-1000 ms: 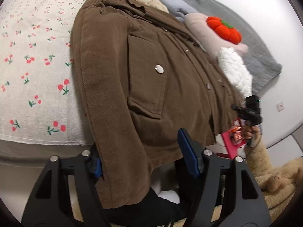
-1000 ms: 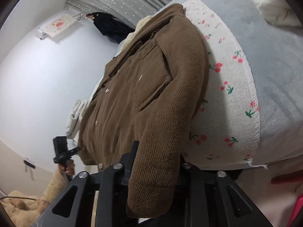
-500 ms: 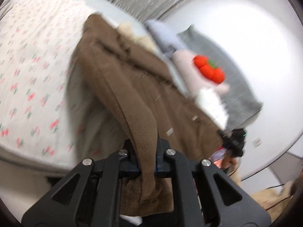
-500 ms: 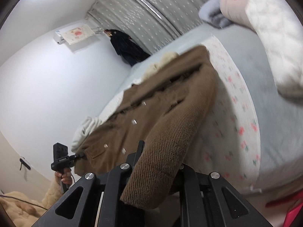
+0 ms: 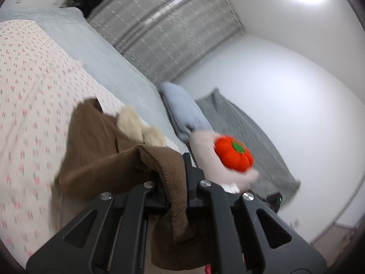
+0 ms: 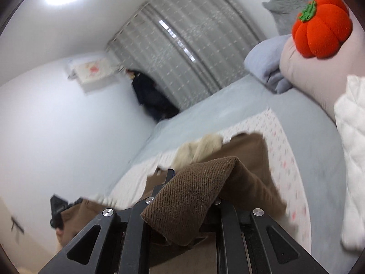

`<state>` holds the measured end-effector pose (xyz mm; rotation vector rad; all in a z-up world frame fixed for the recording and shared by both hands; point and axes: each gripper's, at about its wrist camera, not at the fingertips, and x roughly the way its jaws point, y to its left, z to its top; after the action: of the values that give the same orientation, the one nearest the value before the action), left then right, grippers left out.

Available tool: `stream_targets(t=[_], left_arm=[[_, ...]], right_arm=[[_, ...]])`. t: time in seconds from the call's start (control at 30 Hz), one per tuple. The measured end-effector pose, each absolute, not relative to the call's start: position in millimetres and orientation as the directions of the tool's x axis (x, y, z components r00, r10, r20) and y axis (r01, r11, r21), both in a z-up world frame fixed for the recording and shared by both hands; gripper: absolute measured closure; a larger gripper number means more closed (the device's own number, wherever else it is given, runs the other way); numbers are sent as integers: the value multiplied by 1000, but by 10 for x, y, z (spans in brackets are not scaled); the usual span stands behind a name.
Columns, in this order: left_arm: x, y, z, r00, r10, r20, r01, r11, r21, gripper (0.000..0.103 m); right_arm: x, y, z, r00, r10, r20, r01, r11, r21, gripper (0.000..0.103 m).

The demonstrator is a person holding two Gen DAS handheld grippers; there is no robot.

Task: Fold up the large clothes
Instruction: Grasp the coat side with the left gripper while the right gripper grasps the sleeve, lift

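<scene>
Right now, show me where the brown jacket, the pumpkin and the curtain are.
jacket (image 5: 95, 150): left wrist view, the brown body lying on the bed.
pumpkin (image 6: 321, 25): right wrist view, its orange middle.
curtain (image 5: 168, 34): left wrist view, the grey folds.

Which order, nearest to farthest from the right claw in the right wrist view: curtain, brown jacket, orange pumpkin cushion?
1. brown jacket: clamped in the right claw.
2. orange pumpkin cushion: upper right, on the pillows.
3. curtain: beyond the bed.

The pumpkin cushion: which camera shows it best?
The right wrist view: the orange pumpkin cushion is large and sharp there, green stalk clear, resting on a pink pillow. The left wrist view shows it smaller and blurred.
</scene>
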<state>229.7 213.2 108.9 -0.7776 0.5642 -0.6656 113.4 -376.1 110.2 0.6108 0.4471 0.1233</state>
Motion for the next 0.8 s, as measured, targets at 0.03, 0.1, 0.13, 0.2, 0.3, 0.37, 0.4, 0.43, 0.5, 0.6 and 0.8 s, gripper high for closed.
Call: stream_targets(t=[0.03,0.1,0.13,0.2,0.3,0.37,0.4,0.43,0.5,0.6,0.8], left_arm=[[2446,2152,1084,672,-708,-217,312,536,-784,93],[2819,2172,1036,693,-681,-238,266,547,-794,93],[3040,2174,996,700,-667,-254,242,556,-795,92],[3414,2137,892,709,-641,-295,202,585,-786,91],[3940,1986,675,722,-570,-392,136,673,-728,91],[4292,1863,409,714,-523,-465,88,726,-682,87],[4457,1792,248,694,-495,-522,58,761,-646,86],[4603,1716,69,664,-459,-590,17,798,-602,85],[4776,1577,-224,609,-407,-681,-33,845,-534,79],[4740,1519,-261,623,-385,-681,-7,868,-497,74],[4601,1787,99,657,-474,-586,67,811,-581,65]], right_arm=[[1284,-3839,1122,904,224,-365,36,811,585,89],[1607,-4003,1129,909,198,-367,69,797,600,89],[1812,-4108,1113,910,183,-371,90,788,609,89],[2158,-4230,1053,907,165,-388,119,782,611,89],[2777,-4359,888,890,127,-437,175,790,587,89],[3188,-4448,665,873,91,-479,228,792,566,89],[3374,-4498,523,862,95,-499,240,789,565,88],[3599,-4568,296,835,104,-540,274,772,573,87],[3872,-4687,-100,781,119,-614,355,724,591,73],[3994,-4837,-563,718,85,-690,479,659,579,56],[3702,-5144,-370,780,20,-625,462,655,598,33]])
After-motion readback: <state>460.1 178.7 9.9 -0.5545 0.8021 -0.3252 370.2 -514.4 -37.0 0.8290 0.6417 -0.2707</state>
